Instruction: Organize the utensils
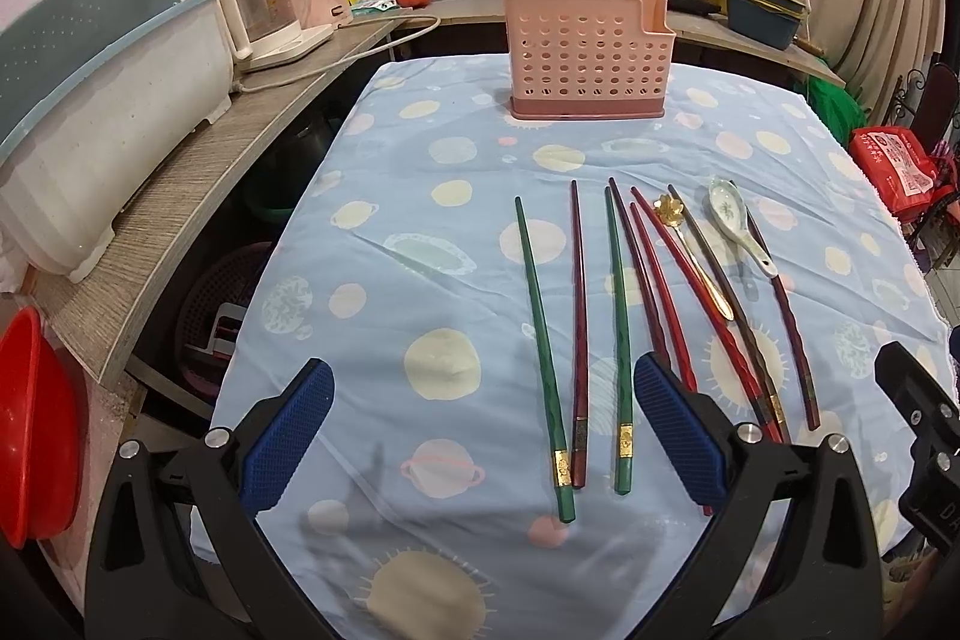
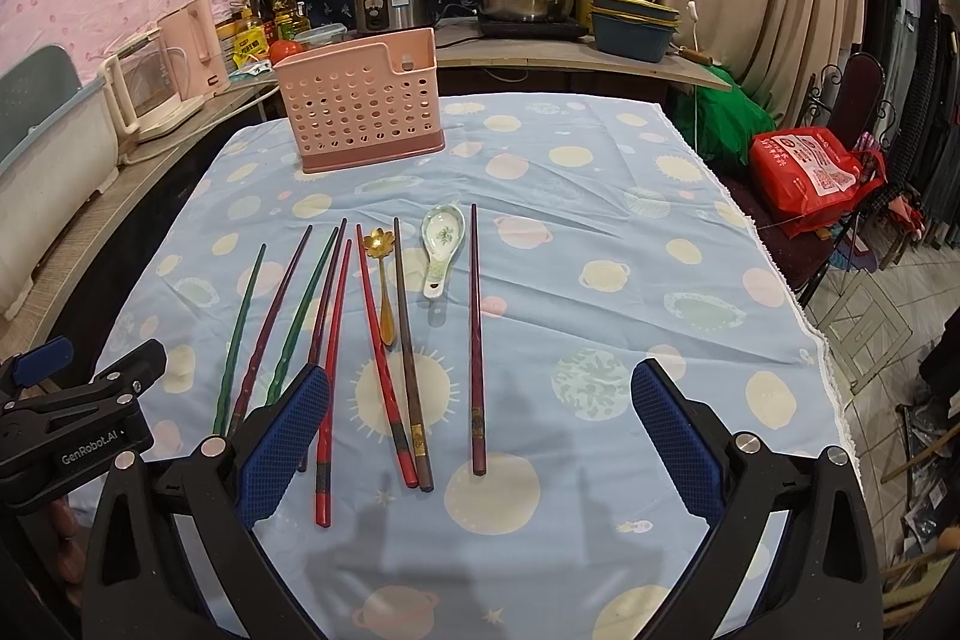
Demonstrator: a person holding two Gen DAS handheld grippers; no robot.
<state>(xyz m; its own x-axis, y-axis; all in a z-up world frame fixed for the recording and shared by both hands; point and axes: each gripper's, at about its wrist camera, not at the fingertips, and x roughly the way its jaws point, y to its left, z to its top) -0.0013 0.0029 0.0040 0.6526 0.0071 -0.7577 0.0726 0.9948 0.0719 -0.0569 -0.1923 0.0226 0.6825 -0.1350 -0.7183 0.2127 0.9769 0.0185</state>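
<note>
**Both grippers hover, nothing held**

Blue-padded fingers (image 1: 288, 436) of my left gripper (image 1: 480, 436) are spread wide, level above the bench (image 1: 384, 196) — empty. My right gripper (image 2: 480, 436) hangs the same way, fingers apart. Chopsticks (image 2: 477, 340), a gold spoon (image 2: 384, 274) and a ceramic spoon (image 2: 441, 241) lie in a row on the cloth; the pink holder (image 1: 585, 52) stands upright at the far end.

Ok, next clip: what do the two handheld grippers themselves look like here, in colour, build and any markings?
Both match: the left gripper and right gripper have black plastic frames with triangular cut-outs, silver round bolts at the joints, and blue fingers with a fine grid texture. In the right wrist view, the left gripper's side shows white "GenRobot.AI" lettering. No cables, hands or sleeves are visible.
</note>
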